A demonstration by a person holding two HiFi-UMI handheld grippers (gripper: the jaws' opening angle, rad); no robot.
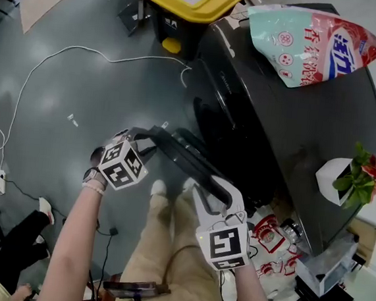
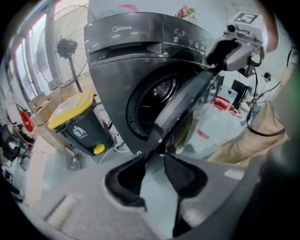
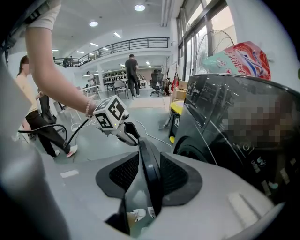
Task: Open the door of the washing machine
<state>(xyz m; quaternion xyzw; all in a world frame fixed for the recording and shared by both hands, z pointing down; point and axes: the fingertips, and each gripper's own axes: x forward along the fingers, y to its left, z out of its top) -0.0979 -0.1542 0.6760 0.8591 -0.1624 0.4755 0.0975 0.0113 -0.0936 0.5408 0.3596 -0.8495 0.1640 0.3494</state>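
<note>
Left gripper (image 1: 151,131) (image 2: 154,157) clamps one end of the door (image 1: 181,154) (image 2: 180,103) (image 3: 147,164) rim; right gripper (image 1: 216,189) (image 3: 149,154) clamps the other end. The door, swung out, shows edge-on to both, its long axis running from one to the other. Behind it the washing machine (image 1: 290,123) (image 2: 126,61) exposes its drum (image 2: 164,89); the lettering (image 2: 122,29) reads "Midea". Beyond the left gripper stands a yellow-lidded bin (image 1: 189,1) (image 2: 75,110), lid shut, with a litter pictogram. A printed bag (image 1: 311,42) lies on top, its writing illegible.
</note>
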